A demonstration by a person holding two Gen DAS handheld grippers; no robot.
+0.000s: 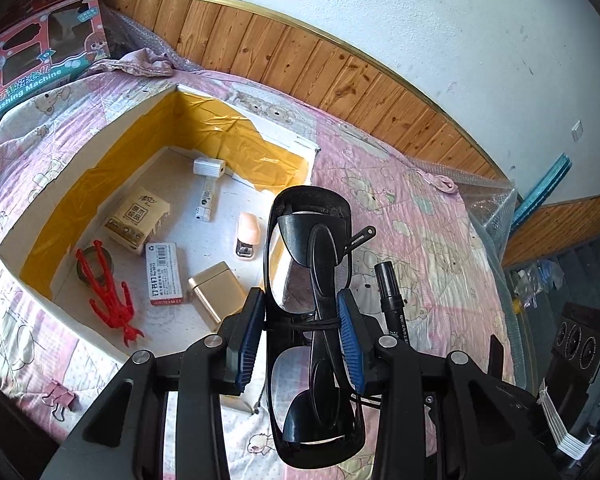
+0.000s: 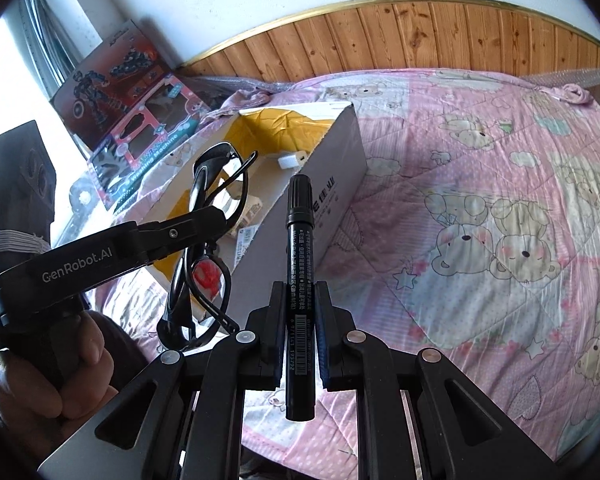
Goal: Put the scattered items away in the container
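My left gripper point(image 1: 302, 324) is shut on folded black glasses point(image 1: 312, 264), held upright just right of the open cardboard box point(image 1: 148, 120) with its yellow-taped inner walls. In the right wrist view the same glasses point(image 2: 210, 240) hang from the left gripper point(image 2: 216, 216) beside the box's white outer wall point(image 2: 332, 168). My right gripper point(image 2: 298, 304) is shut on a black marker point(image 2: 299, 272), pointing up above the pink quilt; its tip also shows in the left wrist view as the black marker point(image 1: 392, 300). A hand point(image 2: 80, 376) holds the left gripper's handle.
Inside the box lie a red figure point(image 1: 108, 292), a staples box point(image 1: 163, 272), a gold case point(image 1: 216, 294), a tissue pack point(image 1: 138, 218), a stapler point(image 1: 247, 236) and a white device point(image 1: 208, 180). A pink binder clip point(image 1: 62, 398) rests on the quilt point(image 2: 480, 200). Toy boxes point(image 1: 40, 64) lean against the wall.
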